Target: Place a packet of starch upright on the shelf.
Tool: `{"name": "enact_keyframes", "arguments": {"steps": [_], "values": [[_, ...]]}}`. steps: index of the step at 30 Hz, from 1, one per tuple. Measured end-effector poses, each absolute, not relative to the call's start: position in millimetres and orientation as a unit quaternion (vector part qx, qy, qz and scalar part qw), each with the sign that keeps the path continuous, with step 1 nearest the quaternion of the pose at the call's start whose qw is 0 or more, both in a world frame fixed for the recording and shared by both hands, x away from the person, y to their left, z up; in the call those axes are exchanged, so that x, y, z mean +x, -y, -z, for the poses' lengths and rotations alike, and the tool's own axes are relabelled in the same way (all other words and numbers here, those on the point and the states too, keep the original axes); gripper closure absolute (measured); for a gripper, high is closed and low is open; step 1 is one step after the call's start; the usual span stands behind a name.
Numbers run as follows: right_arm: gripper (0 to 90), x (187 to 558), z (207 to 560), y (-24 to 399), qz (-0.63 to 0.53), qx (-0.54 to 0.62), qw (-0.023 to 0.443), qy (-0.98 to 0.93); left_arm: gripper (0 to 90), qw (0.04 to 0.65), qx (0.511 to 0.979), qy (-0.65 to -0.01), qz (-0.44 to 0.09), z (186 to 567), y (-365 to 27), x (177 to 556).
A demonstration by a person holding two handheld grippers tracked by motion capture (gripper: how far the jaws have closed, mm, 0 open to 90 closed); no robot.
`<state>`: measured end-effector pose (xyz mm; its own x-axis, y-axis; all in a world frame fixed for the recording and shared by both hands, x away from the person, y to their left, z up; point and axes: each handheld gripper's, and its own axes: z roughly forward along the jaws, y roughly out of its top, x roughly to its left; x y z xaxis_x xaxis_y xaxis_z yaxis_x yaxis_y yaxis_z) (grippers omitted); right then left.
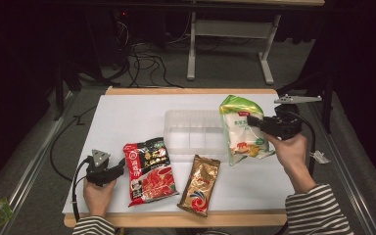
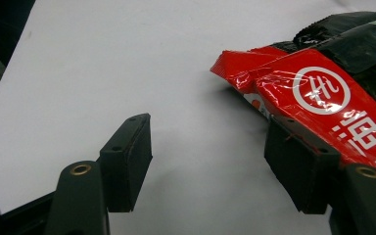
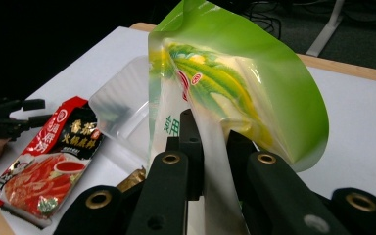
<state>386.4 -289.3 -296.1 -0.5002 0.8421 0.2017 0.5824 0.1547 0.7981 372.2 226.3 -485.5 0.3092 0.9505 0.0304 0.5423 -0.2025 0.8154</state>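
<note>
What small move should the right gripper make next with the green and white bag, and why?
Probably carry it left over the clear plastic bin. The right gripper is shut on the green and white bag, lifted beside the bin, which looks empty.

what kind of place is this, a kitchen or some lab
Probably a lab or recording room, not a kitchen: a white-topped table on grey carpet, loose cables across the floor, and a bare desk frame behind.
</note>
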Motion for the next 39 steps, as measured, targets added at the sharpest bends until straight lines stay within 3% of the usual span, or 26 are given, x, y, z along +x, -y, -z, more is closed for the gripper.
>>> {"name": "enact_keyframes", "arguments": {"steps": [19,39], "values": [[83.9,435.6,284.6,256.2,-0.428,0.508,0.174,-0.727,34.7,0.361,0.725,-0.516,-0.279,485.6,-226.2,372.7],[83.8,485.5,302.4,223.6,-0.396,0.565,0.203,-0.695,34.7,0.368,0.721,-0.513,-0.285,485.4,-226.4,371.0]]}}
